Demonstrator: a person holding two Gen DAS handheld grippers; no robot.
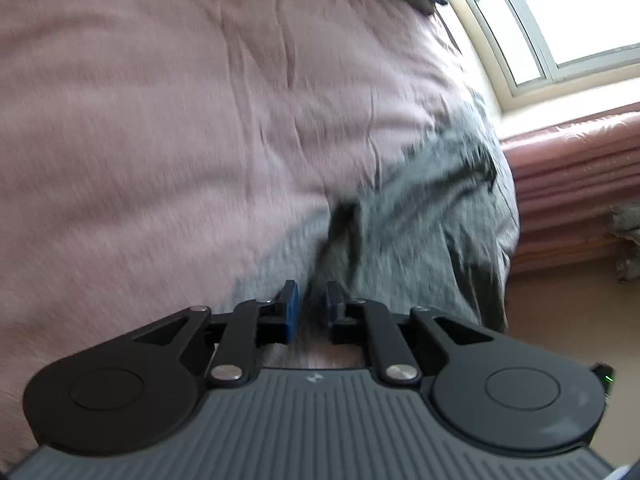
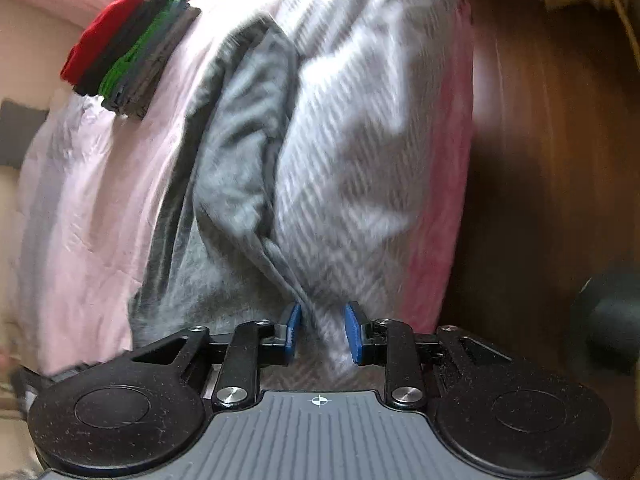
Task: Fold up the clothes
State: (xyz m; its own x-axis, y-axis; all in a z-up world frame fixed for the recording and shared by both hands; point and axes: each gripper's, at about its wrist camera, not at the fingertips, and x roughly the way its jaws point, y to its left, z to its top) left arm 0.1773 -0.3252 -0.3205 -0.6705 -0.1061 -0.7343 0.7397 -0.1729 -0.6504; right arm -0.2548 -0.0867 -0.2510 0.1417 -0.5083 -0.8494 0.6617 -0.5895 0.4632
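Grey garment [image 2: 240,168] sprawled on the pink bedsheet [image 1: 160,120], rumpled and bunched, running from 6 o'clock up toward 12 in the right wrist view, partly over a lighter grey striped cloth [image 2: 352,140]. Right gripper [image 2: 322,330] pinching a gathered fold of that fabric, jaws narrow with cloth between the blue pads. Left gripper [image 1: 312,312] at the garment's edge, jaws narrow, can't tell if actually gripping anything. No containers anywhere; just a stack of folded clothes [image 2: 128,48], red on the outer side, at 10 o'clock. Window [image 1: 560,24] at 1 o'clock from the left wrist.
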